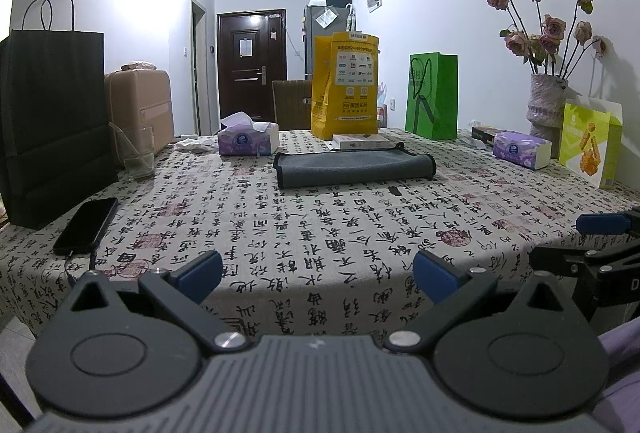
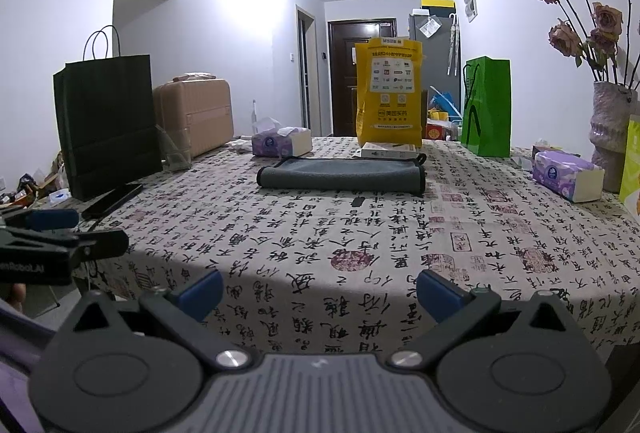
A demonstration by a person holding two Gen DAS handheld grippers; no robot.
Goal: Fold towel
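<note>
Fingers of the left gripper [image 1: 316, 275] spread wide apart, blue pads [image 1: 200, 271] low in the frame, nothing between them, hovering over the near edge of the surface [image 1: 280, 233] with its calligraphy-print cloth. Grey folded towel with black edging [image 1: 354, 168] lies flat at frame centre, well apart from the fingers. Behind it, a tall yellow printed bag [image 1: 346, 85]; upper left of it, a purple tissue pack [image 1: 248, 139]. Black paper bag [image 1: 52, 121] at far left, dark phone [image 1: 86, 225] beside it. Right gripper [image 1: 600, 233] shows at the right edge.

Right wrist view: right gripper [image 2: 320, 291] fingers likewise wide apart and empty, low centre. Same towel [image 2: 342, 173] sits at mid-frame, flat, well beyond the pads [image 2: 438, 295]. Green paper bag [image 2: 486, 107] upper right; vase of dried pink roses [image 2: 612, 137] at far right edge. Left gripper [image 2: 52, 229] enters at the left edge.
</note>
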